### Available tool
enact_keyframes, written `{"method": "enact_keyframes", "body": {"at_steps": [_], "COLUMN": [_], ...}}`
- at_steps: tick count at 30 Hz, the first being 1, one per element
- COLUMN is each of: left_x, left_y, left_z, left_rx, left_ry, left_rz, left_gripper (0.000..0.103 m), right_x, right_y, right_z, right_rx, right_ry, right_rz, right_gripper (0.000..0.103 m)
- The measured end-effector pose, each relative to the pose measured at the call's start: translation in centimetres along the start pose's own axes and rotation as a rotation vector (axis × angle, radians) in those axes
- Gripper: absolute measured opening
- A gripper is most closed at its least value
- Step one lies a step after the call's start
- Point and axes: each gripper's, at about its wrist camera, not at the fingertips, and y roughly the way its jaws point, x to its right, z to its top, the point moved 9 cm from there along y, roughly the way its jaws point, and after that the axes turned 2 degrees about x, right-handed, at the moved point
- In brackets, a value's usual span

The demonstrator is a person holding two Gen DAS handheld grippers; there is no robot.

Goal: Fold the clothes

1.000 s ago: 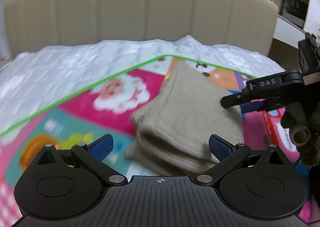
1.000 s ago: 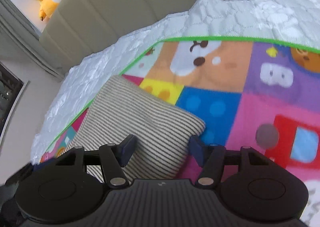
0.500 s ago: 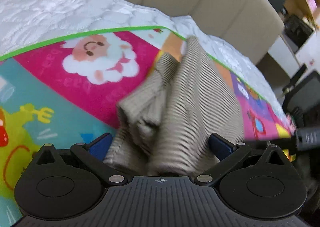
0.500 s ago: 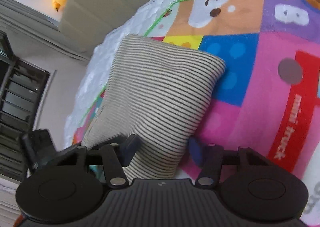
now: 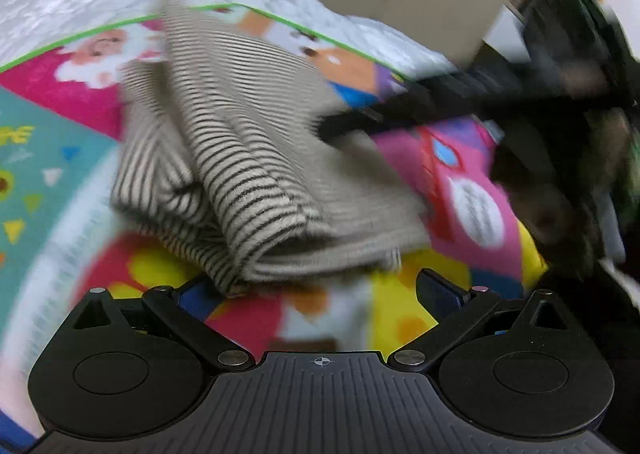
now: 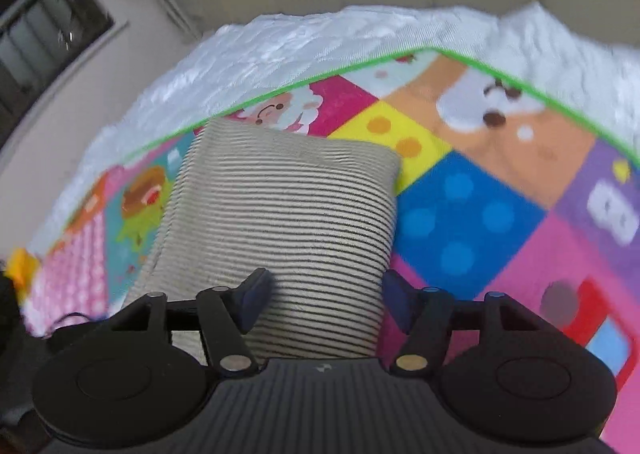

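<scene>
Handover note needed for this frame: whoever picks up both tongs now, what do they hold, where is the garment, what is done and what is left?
Left tongs: open, empty, at the near edge of the striped sweater.
Right tongs: jaws opening, the sweater lies between them, not pinched as far as the blur shows.
The sweater lies in a thick folded bundle on the colourful play mat, spread over the white quilt on the bed.
Done: main folds.
Left: the layers on the left tongs' side look loose and uneven; probably tidy and square them.

Black gripper (image 5: pixel 316 290), blue pads (image 6: pixel 256 294)
</scene>
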Motion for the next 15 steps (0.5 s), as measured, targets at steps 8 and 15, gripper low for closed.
{"method": "enact_keyframes", "body": {"at_steps": [8, 15], "left_x": [-2.3, -5.6], "left_y": [-4.2, -6.9], "left_z": [0.2, 2.3], "left_rx": [0.094, 0.252], "left_ry": [-0.213, -0.452], "left_rz": [0.154, 0.043], "left_gripper": [0.103, 0.103], "right_x": [-0.2, 0.8], "right_y": [-1.9, -0.9], "right_z": [-1.7, -5.1], "right_rx": [0.059, 0.029], "right_ry": [0.05, 0.22], "right_rz": [-0.018, 0.031], "right_gripper": [0.092, 0.094]}}
